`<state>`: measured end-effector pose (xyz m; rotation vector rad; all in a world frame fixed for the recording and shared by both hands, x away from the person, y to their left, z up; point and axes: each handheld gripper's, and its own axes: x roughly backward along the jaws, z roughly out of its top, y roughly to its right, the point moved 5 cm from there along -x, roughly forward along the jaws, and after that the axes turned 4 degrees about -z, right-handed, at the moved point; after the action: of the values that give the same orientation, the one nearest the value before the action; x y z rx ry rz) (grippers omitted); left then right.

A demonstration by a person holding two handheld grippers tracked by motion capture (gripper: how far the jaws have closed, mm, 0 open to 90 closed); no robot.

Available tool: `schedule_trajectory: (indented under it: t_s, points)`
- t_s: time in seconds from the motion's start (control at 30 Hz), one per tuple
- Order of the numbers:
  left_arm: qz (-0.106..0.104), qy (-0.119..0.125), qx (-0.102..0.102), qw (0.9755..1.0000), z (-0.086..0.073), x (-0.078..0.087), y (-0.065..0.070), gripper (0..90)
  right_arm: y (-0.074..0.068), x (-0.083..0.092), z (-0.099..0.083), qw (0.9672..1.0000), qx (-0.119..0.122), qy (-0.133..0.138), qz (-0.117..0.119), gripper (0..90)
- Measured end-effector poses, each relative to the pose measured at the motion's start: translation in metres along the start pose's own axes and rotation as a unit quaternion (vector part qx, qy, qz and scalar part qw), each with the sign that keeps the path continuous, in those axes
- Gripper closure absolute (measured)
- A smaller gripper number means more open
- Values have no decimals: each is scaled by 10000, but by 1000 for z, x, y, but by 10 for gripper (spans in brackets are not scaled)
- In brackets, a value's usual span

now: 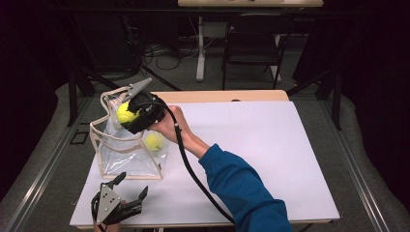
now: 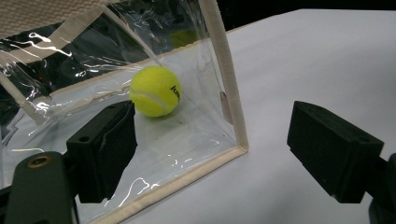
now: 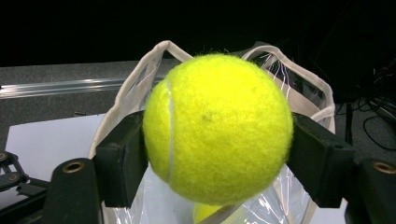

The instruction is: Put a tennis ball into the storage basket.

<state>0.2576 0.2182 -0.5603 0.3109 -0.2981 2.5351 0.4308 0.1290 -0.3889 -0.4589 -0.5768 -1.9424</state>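
A clear plastic bag (image 1: pixel 126 157) with cream cloth edging and handles stands open on the left part of the white table (image 1: pixel 251 145). One tennis ball (image 1: pixel 153 141) already lies inside it, on the bag's floor near the right-hand wall; in the left gripper view that same ball (image 2: pixel 155 90) shows through the clear side, resting just behind the cloth-edged corner, with black lettering on its felt.

The right gripper (image 1: pixel 131 115) is held above the bag's open mouth, its jaws pressed on both sides of a second tennis ball (image 1: pixel 124 112). In the right gripper view this held ball (image 3: pixel 217 128) sits squarely between the two black pads, over the bag's handles, and a sliver of the lower ball shows beneath it inside the bag. The person's blue sleeve (image 1: pixel 241 188) reaches across the table to that gripper.

The left gripper (image 1: pixel 130 191) rests low at the near edge of the table, just in front of the bag, jaws standing wide apart with nothing between them
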Motion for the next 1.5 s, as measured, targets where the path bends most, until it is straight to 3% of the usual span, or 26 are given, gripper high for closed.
schedule_trajectory:
  t_s: [0.73, 0.87, 1.0, 1.23, 1.5]
  points:
    - [-6, 0, 8, 10000, 0, 0, 0, 160, -3, -8, -3, 9998, -7, -170, 63, 254]
    - [-7, 15, 18, 10000, 0, 1, 0, 160, -1, -9, -5, 9997, -145, -185, 62, 176]
    - [-9, 11, 14, 10000, 0, 0, 0, 160, 4, 4, -4, 9994, -326, 87, 106, 106]
    - [8, 0, 5, 10000, 0, 0, 0, 160, 10, 28, -14, 9989, -378, 90, 253, 4]
    - [19, -10, -9, 10000, 1, 0, 1, 160, 16, 49, -32, 9988, -423, 22, 257, 0]
